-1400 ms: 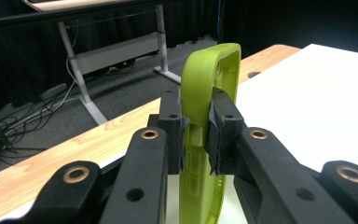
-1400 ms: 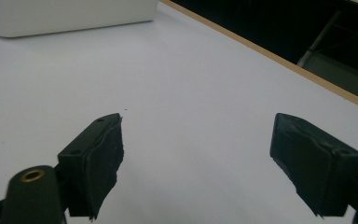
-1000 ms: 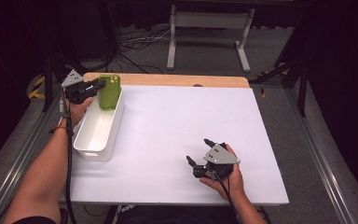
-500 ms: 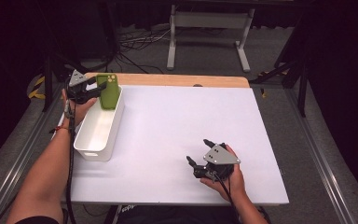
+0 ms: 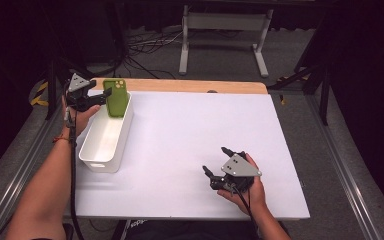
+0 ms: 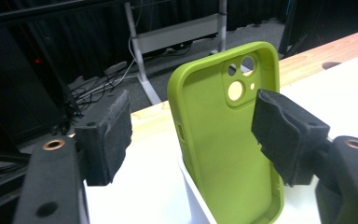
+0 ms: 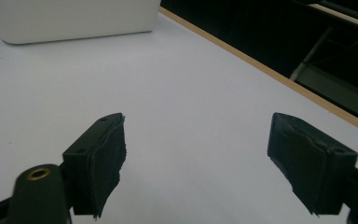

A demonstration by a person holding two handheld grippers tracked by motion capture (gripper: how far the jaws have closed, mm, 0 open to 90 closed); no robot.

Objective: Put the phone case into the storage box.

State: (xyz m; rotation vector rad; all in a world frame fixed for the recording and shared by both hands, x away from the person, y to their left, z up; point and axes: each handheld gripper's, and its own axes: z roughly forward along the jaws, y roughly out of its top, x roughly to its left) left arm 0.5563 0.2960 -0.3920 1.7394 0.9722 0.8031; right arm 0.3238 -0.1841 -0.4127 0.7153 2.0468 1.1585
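The green phone case (image 6: 228,140), stood upright at the far end of the white bin (image 5: 105,142), was freed by the just-opening left gripper (image 5: 96,97), the right gripper (image 5: 215,172) gaping idle, so toppling outward was risked

a green phone case (image 6: 223,140), a white bin (image 5: 105,142), black tongs (image 6: 191,135), a white table (image 5: 190,150).

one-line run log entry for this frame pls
left gripper: jaws just opening, pads off green phone case | case: upright in far end of white bin | right gripper: open, nothing between jaws, over white table
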